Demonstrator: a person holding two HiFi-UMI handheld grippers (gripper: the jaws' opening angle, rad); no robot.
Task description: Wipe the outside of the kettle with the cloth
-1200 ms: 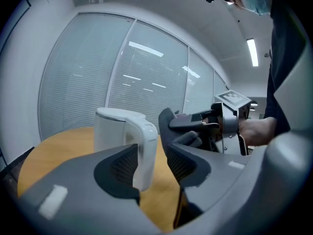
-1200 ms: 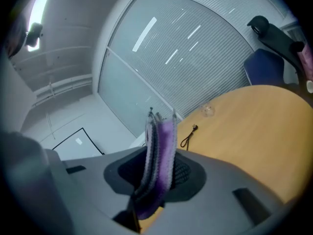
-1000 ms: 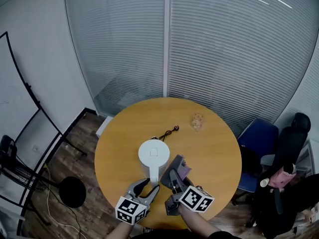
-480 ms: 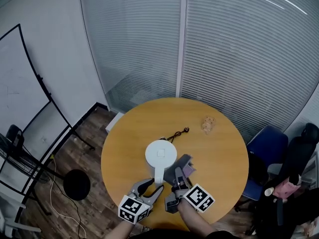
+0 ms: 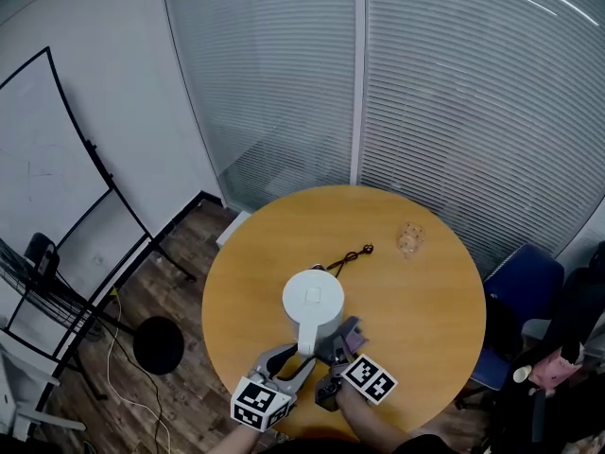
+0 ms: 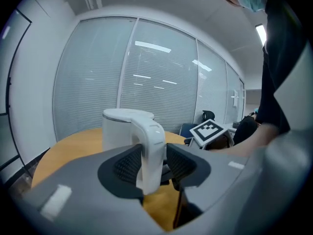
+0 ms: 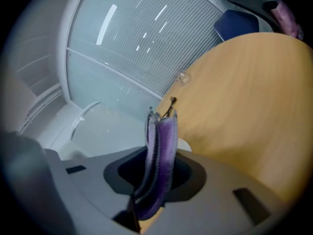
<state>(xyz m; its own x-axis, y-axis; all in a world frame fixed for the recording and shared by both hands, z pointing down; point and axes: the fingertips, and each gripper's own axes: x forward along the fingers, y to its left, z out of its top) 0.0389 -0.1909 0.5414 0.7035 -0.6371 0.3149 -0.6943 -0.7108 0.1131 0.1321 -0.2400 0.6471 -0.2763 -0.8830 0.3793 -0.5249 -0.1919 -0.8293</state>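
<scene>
While the white plastic kettle [image 5: 314, 301] [image 6: 122, 127] stands near the middle of the round wooden table [image 5: 425, 301], the left gripper [image 5: 297, 361] [image 6: 149, 163] is clamped on its curved white handle [image 5: 307, 336] [image 6: 152, 146]. The dark ribbed pads press on both sides of the handle, and the kettle's body rises just ahead of the jaws. The right gripper [image 5: 335, 351] [image 7: 159, 173], just beside the left one, is pinched shut on a folded purple cloth [image 5: 349, 333] [image 7: 160, 155], which stands up out of its jaws. The kettle's white wall [image 7: 93, 126] looms close on that gripper's left. I cannot tell if the cloth touches it. Beyond the kettle a black cord [image 5: 348, 256] lies on the table. Farther off to the right sits a small crumpled clear object [image 5: 408, 239].
</scene>
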